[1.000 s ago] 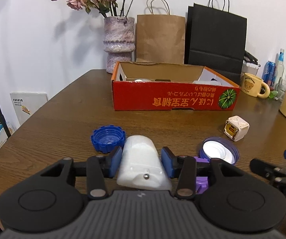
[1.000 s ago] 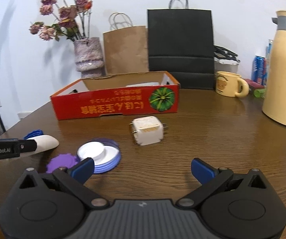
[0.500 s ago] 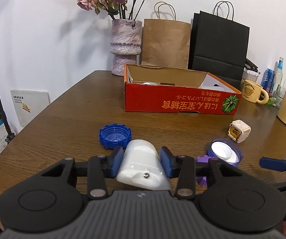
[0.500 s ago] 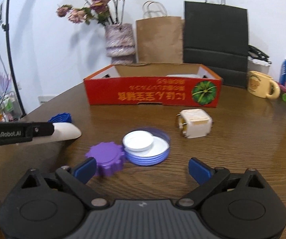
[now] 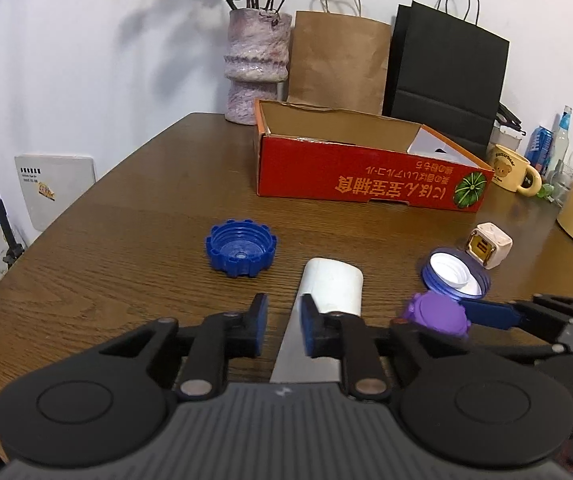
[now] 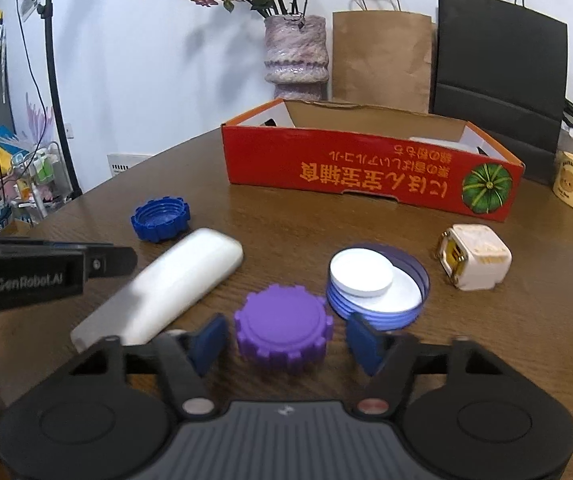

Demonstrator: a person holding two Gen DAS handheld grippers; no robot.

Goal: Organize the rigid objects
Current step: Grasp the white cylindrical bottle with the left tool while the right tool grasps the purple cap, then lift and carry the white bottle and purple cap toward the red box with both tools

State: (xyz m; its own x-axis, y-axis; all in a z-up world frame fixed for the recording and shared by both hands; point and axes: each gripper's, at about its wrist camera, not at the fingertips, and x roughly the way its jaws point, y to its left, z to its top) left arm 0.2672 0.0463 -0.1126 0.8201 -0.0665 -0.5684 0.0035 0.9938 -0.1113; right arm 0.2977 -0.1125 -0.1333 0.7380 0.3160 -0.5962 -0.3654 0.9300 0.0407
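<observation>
The red box (image 6: 366, 172) stands open at the far side of the desk (image 6: 286, 216), and all the loose pieces lie on the near side of it. Nearest the camera, in front of the box's middle, sits the purple cap (image 6: 282, 330), ridged side up. It lies between the jaws of the right claw (image 6: 286, 346), which are closing, and both blue pads are still clear of its rim. Just beyond the cap, towards the box, is a lilac lid (image 6: 378, 284) with a white disc lying in it. A white cube plug (image 6: 476, 262) rests in front of the box's pumpkin corner. A blue cap (image 6: 161, 219), hollow side up, lies off the box's left end. The long white case (image 6: 178, 280) lies slantwise between the blue cap and the purple one. The left claw (image 5: 283, 324) is drawn in as narrow as it goes. The case runs along under its right pad, and bare desk shows beside its left pad, so no grip on the case is visible.
</observation>
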